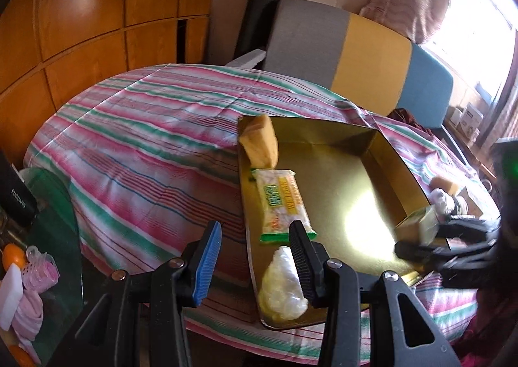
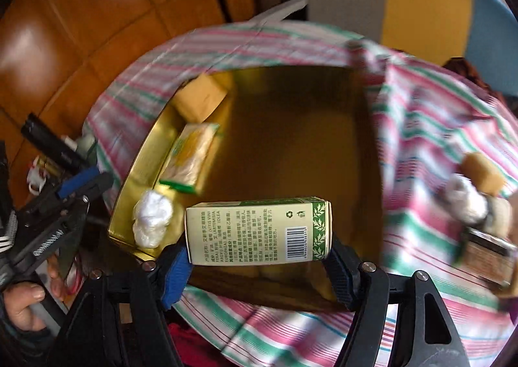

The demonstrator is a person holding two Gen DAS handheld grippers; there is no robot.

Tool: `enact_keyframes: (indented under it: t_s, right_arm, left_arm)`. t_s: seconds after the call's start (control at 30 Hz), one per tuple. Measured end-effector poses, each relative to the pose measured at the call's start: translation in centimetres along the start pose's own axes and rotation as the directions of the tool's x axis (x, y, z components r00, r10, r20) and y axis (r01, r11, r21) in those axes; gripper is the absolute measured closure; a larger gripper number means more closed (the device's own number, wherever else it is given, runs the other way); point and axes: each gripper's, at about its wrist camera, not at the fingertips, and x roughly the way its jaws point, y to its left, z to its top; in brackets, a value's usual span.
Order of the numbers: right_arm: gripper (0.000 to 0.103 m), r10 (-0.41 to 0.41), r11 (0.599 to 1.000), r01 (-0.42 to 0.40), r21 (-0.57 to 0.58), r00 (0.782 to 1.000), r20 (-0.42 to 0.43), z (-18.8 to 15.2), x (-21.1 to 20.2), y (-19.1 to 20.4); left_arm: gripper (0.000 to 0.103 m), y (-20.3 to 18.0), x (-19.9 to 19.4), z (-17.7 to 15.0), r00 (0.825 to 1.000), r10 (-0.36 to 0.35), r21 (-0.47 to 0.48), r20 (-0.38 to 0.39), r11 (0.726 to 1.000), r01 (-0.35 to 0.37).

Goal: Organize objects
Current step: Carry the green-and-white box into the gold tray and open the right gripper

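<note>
A gold tray (image 1: 356,179) lies on the striped cloth. Along its left side sit a yellow sponge block (image 1: 260,143), a green-and-yellow snack packet (image 1: 283,205) and a white crumpled bag (image 1: 283,283). My left gripper (image 1: 255,227) hovers open over the tray's near left edge, nothing between its pads; the black finger stands beside the white bag. My right gripper (image 2: 257,249) is shut on a pale green carton (image 2: 259,231), held sideways above the tray (image 2: 291,127). In the left wrist view that carton (image 1: 417,224) shows at the tray's right rim.
To the right of the tray lie a brown sponge (image 2: 482,172), a white wrapped lump (image 2: 466,202) and a small box (image 2: 489,250). A glass side table (image 1: 48,205) at left holds hair rollers and small items. A grey, yellow and blue chair back (image 1: 356,53) stands behind.
</note>
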Motion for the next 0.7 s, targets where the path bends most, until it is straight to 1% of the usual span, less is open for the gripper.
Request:
enact_keyframes:
  t_s: [0.17, 0.2, 0.27, 0.3, 0.37, 0.43, 0.53, 0.7]
  right_arm:
    - [0.028, -0.034, 0.997, 0.029, -0.068, 0.996, -0.078, 0.3, 3.8, 2.6]
    - [0.023, -0.022, 0.997, 0.015, -0.079, 0.996, -0.089, 0.2, 4.2, 3.0]
    - [0.015, 0.033, 0.995, -0.043, -0.092, 0.994, -0.101, 0.0, 4.9, 3.9]
    - [0.012, 0.066, 0.993, -0.076, -0.093, 0.992, -0.104, -0.2, 5.1, 4.3]
    - [0.011, 0.134, 0.986, -0.143, -0.083, 0.985, -0.105, -0.5, 5.4, 4.9]
    - [0.010, 0.166, 0.982, -0.174, -0.068, 0.981, -0.101, -0.7, 5.5, 5.0]
    - [0.007, 0.188, 0.980, -0.193, -0.047, 0.977, -0.099, -1.0, 5.7, 4.6]
    - [0.000, 0.182, 0.983, -0.183, -0.006, 0.981, -0.069, -1.1, 4.8, 3.7]
  left_arm:
    - [0.059, 1.6, 0.2, 0.1, 1.000, 0.013, -0.054, -0.006, 0.998, -0.013]
    - [0.059, 1.8, 0.2, 0.1, 1.000, 0.014, -0.062, -0.005, 0.998, -0.014]
    - [0.059, 2.0, 0.3, 0.1, 1.000, 0.015, -0.066, -0.007, 0.998, -0.015]
    - [0.059, 2.0, 0.4, 0.1, 1.000, 0.014, -0.070, -0.010, 0.997, -0.015]
    - [0.059, 2.0, 0.5, 0.1, 1.000, 0.011, -0.069, -0.014, 0.998, -0.012]
    - [0.059, 1.9, 0.6, 0.0, 1.000, 0.012, -0.066, -0.014, 0.998, -0.013]
    - [0.059, 1.9, 0.7, -0.1, 1.000, 0.014, -0.064, -0.018, 0.998, -0.015]
    - [0.059, 1.9, 0.8, -0.2, 1.000, 0.016, -0.065, -0.021, 0.998, -0.018]
